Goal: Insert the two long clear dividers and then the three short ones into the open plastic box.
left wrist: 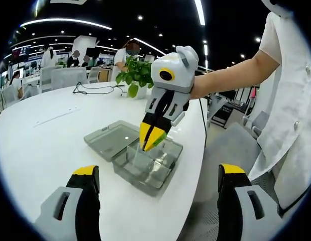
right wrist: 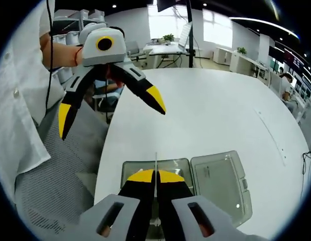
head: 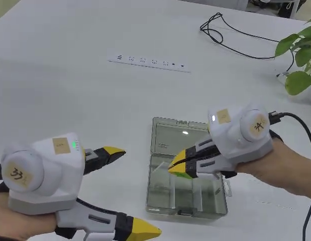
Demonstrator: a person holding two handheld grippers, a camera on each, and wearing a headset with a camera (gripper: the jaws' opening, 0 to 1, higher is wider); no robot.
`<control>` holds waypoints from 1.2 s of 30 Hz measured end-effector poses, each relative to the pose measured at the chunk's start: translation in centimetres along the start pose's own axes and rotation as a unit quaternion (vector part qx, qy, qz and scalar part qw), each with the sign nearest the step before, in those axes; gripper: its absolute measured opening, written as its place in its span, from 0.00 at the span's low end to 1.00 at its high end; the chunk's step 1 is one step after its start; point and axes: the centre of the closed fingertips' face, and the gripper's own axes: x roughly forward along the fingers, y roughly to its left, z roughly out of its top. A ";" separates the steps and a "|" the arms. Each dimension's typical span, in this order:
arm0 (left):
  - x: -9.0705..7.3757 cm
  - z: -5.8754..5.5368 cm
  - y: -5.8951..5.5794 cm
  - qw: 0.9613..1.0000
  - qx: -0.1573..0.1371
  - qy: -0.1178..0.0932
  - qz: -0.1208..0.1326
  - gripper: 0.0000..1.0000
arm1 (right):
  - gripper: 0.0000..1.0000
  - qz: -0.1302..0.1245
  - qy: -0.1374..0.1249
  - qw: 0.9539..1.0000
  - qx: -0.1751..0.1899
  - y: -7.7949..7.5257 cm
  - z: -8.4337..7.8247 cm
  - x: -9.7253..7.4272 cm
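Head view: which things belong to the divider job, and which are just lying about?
Job: box, divider in the shut right tongs.
Lying about: power strip, cable, plant.

Clear glossy plastic box [head: 168,138], matt white table [head: 70,90]

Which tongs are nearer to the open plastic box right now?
Right. The right tongs hang directly over the box, shut on a clear divider; the left tongs are open, off to its side above bare table.
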 end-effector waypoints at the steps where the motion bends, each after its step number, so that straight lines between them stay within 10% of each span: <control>1: 0.0 0.0 0.0 1.000 0.000 0.000 0.000 1.00 | 0.02 0.000 0.001 1.000 -0.002 0.0 0.0 0.1; 36: 0.1 -0.4 -0.1 1.000 -0.001 0.004 -0.002 1.00 | 0.03 0.014 0.100 0.995 -0.026 0.1 -3.1 4.5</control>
